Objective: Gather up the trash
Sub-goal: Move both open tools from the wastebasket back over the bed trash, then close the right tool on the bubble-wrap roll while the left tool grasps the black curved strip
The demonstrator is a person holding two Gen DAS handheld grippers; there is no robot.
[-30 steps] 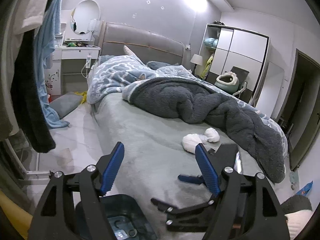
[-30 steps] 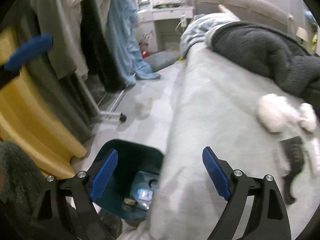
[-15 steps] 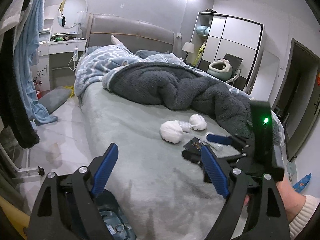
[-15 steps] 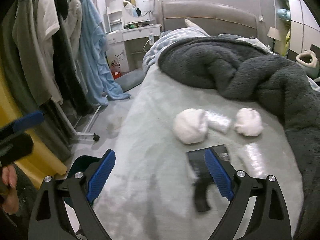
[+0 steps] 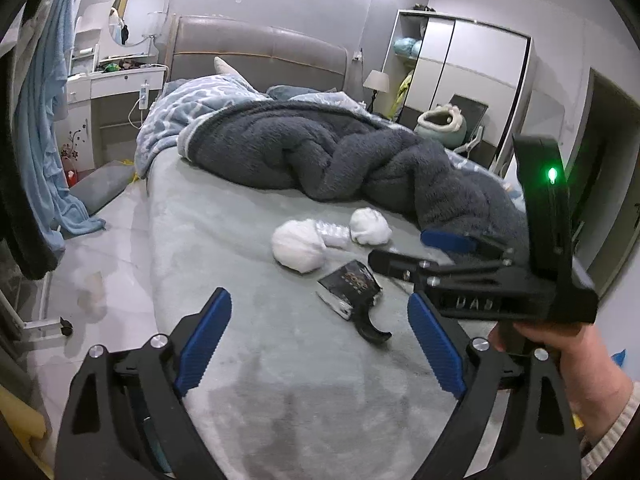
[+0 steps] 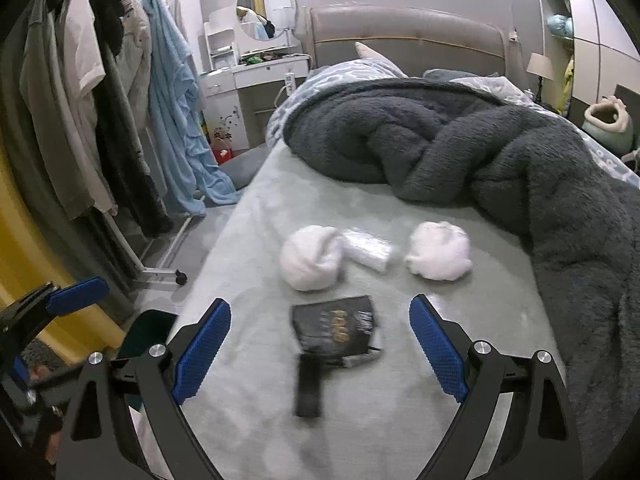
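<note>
A black glossy wrapper [image 6: 335, 327] with gold print lies flat on the grey-green bed sheet [image 6: 400, 420], a narrow black strip [image 6: 309, 384] trailing from its near edge. Just beyond it sit two crumpled white tissue wads [image 6: 310, 258], soft and rounded, with a clear crinkled plastic packet [image 6: 368, 249] between them, touching the left wad. The right gripper [image 6: 319, 346] hangs above the wrapper with its blue ribbed fingers [image 6: 438, 350] spread wide on either side, touching nothing and holding nothing. The left gripper [image 5: 318, 346] is likewise wide apart and empty over bare sheet, nearer the bed's edge; in its view the right gripper [image 5: 416, 268] reaches in from the right, held by a hand [image 5: 568, 354] in a cream knit cuff. A thick, fuzzy dark grey blanket [image 6: 500, 152] is heaped behind the trash. Beside the bed, a dark teal bin [image 6: 148, 332] shows at floor level, and clothes [image 6: 80, 92] hang on a rack.
</note>
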